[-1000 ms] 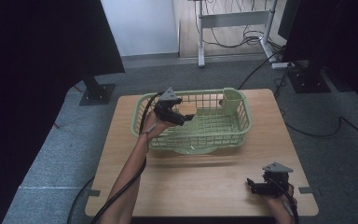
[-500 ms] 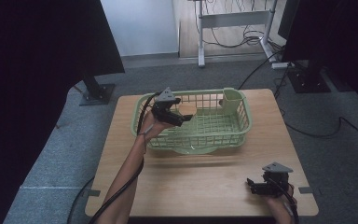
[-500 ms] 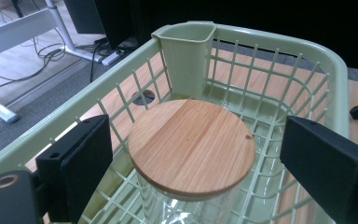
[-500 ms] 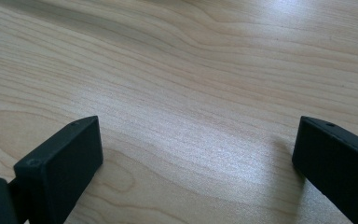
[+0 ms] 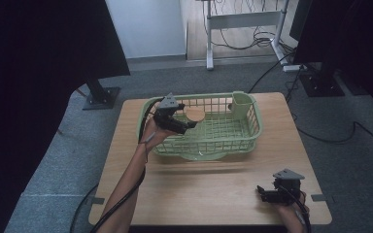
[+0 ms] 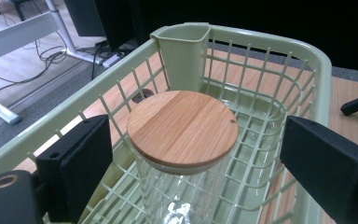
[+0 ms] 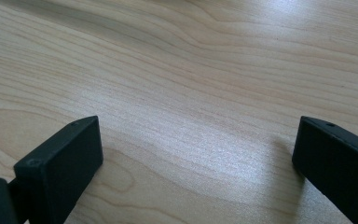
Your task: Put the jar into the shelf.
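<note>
Left gripper (image 6: 191, 154) has barely moved in the last second; I see it wide open either side of the jar (image 6: 182, 140), not gripping. Jar stands in the basket (image 5: 252, 121), left end, worktop's far edge. Right gripper (image 5: 267, 194) idles open at the near right corner.

Left tongs (image 5: 187, 126) have crept a bit toward the person's left over the last sec, w/ the hand (image 5: 151, 137) sliding along above the near-left wall of the basket (image 5: 252, 127). In the high view the round wooden lid (image 5: 194, 114) of the glass jar (image 6: 182, 196) now shows beyond the tongs; 1 s ago the tongs mostly covered it. Jaws now stand wide either side of the jar, not touching it.
</note>
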Action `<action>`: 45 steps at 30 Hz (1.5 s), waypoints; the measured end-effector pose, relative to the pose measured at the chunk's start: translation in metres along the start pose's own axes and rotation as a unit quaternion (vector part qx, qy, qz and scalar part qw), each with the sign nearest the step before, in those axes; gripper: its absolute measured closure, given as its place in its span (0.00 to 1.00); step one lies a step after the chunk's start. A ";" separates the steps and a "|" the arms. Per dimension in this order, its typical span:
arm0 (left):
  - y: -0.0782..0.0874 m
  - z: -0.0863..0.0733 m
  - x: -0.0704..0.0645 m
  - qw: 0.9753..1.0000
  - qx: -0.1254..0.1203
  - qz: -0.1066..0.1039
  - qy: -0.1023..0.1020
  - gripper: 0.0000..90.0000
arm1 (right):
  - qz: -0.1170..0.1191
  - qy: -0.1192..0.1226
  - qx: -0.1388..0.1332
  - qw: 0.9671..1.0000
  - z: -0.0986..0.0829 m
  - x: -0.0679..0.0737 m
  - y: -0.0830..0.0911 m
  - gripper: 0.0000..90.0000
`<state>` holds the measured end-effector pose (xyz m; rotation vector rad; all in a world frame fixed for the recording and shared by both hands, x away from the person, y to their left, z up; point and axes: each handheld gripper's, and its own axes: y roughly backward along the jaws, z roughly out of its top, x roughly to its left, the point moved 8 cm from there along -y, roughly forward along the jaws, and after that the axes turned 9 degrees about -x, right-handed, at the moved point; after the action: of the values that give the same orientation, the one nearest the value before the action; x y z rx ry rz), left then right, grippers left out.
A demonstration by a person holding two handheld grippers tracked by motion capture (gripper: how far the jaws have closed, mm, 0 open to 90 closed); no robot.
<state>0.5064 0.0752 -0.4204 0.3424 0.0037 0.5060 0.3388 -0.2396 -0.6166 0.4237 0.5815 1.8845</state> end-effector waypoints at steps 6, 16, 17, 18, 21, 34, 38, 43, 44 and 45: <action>0.008 -0.001 -0.002 1.000 -0.004 0.000 0.002 0.10 | 0.000 0.000 0.000 1.000 0.000 0.000 0.000 0.01; 0.022 -0.005 -0.008 1.000 -0.006 -0.001 0.003 0.10 | 0.000 0.000 0.000 1.000 0.000 0.000 0.000 0.01; 0.022 -0.005 -0.008 1.000 -0.006 -0.001 0.003 0.10 | 0.000 0.000 0.000 1.000 0.000 0.000 0.000 0.01; 0.023 -0.006 -0.009 1.000 -0.006 -0.001 0.003 0.10 | 0.000 0.000 0.000 1.000 0.000 0.000 0.000 0.01; 0.026 -0.007 -0.010 1.000 -0.007 0.000 0.005 0.09 | 0.000 0.000 0.000 1.000 0.000 0.000 0.000 0.01; 0.039 -0.017 -0.017 1.000 -0.007 0.002 0.010 0.08 | 0.000 0.000 0.000 1.000 0.000 0.000 0.000 0.01; 0.043 -0.019 -0.018 1.000 -0.010 0.004 0.014 0.08 | 0.000 0.000 0.000 1.000 0.000 0.000 0.000 0.01; 0.048 -0.021 -0.019 1.000 -0.011 0.005 0.013 0.08 | 0.000 0.000 0.000 1.000 0.000 0.000 0.000 0.01; 0.051 -0.023 -0.020 1.000 -0.012 0.006 0.013 0.08 | -0.001 0.000 0.000 1.000 0.000 0.000 0.000 0.01; 0.052 -0.023 -0.020 1.000 -0.013 0.006 0.014 0.08 | -0.001 0.000 0.000 1.000 0.000 0.000 0.000 0.01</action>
<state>0.4618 0.1157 -0.4271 0.3099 0.0212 0.5221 0.3388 -0.2397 -0.6165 0.4227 0.5820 1.8833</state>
